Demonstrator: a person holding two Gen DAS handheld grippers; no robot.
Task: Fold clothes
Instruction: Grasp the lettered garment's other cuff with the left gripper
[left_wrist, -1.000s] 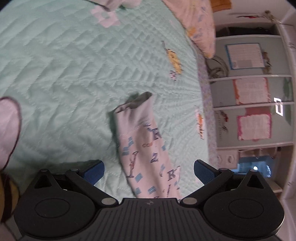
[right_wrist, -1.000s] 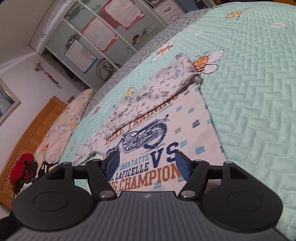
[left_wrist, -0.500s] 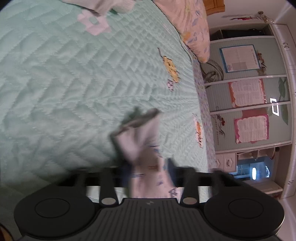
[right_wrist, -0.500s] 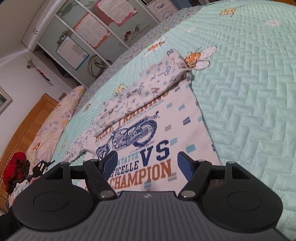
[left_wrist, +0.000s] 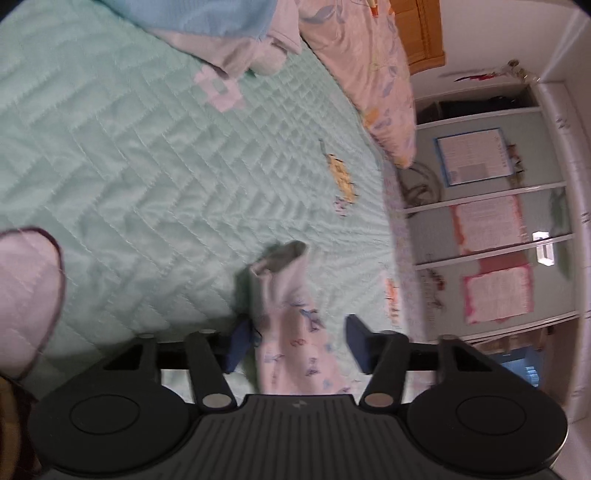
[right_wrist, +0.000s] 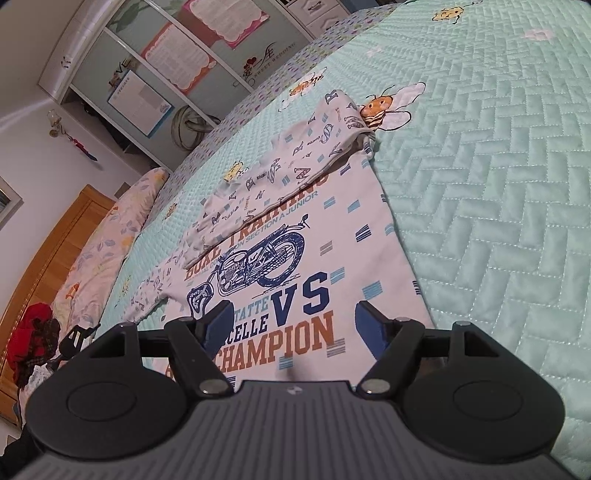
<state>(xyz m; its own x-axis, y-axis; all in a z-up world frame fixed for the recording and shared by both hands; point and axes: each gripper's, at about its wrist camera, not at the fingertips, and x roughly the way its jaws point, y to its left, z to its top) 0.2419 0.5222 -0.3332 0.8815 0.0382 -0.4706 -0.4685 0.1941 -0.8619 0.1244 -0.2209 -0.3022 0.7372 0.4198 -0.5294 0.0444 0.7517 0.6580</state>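
A: Left claw (left_wrist: 297, 341)?
B: Tilted down over the bed's green quilt (left_wrist: 129, 166), jaws half apart and just been opening. Printed sleeve (left_wrist: 291, 332) lying between the blue pads (left_wrist: 238, 343), cuff end pointing away; left pad touching or just beside the cloth, right pad clear of it. Blurred, so hard to tell contact for certain.
A: Left of that sleeve?
B: Pale pink cloth (left_wrist: 26, 299) with a dark edge, near the frame's border. Beyond the sleeve, a heap of blue and pink laundry (left_wrist: 229, 33), then a floral pillow (left_wrist: 365, 74) to its right.
A: Right claw (right_wrist: 297, 328)?
B: Also angled down, jaws wide, gripping nothing. Hovering over the lower hem area of the printed shirt (right_wrist: 295, 266), spread flat on the quilt, lettering between the pads.
A: The shirt's other sleeve?
B: Folded across the chest (right_wrist: 280, 173), cuff beside the embroidered bee (right_wrist: 388, 107). Wardrobe (right_wrist: 177, 66) past the bed's edge.
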